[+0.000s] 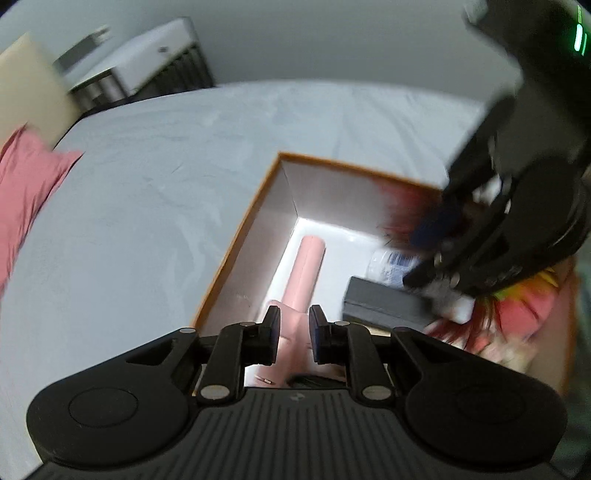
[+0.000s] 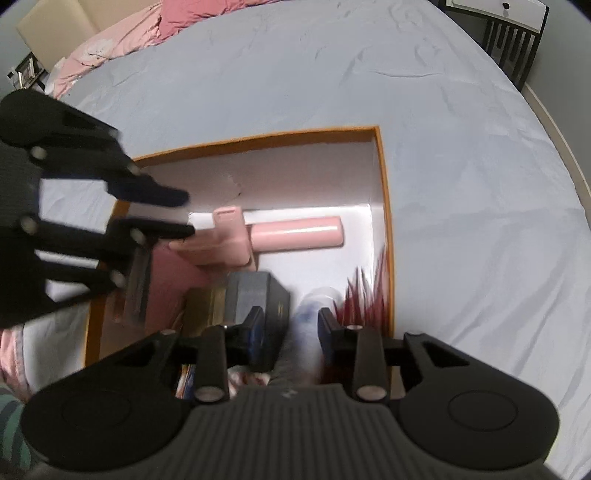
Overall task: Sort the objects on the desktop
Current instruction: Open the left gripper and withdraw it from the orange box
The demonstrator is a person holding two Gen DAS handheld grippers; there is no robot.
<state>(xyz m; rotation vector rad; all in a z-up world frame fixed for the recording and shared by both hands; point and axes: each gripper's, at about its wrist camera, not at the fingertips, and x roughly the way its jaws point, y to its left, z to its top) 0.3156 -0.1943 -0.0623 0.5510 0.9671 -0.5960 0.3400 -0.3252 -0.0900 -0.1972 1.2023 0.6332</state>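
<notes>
An orange-rimmed white box (image 1: 240, 240) (image 2: 384, 206) lies on the grey bed sheet. In it lie a pink handheld device (image 1: 306, 273) (image 2: 258, 236), a dark grey box (image 1: 384, 306) (image 2: 255, 291), a white bottle with a blue label (image 1: 391, 266) (image 2: 306, 325) and a red spiky thing (image 2: 365, 295). My left gripper (image 1: 294, 325) is open just above the pink device's near end; it shows in the right wrist view (image 2: 177, 218). My right gripper (image 2: 290, 325) is open around the blurred bottle; it shows in the left wrist view (image 1: 436, 273).
A pink quilt (image 1: 26, 192) (image 2: 122, 33) lies at the bed's far side. A white and black side table (image 1: 155, 62) (image 2: 506, 22) stands beyond the bed. More colourful items (image 1: 524, 306) lie at the box's near end. The grey sheet (image 1: 147, 184) surrounds the box.
</notes>
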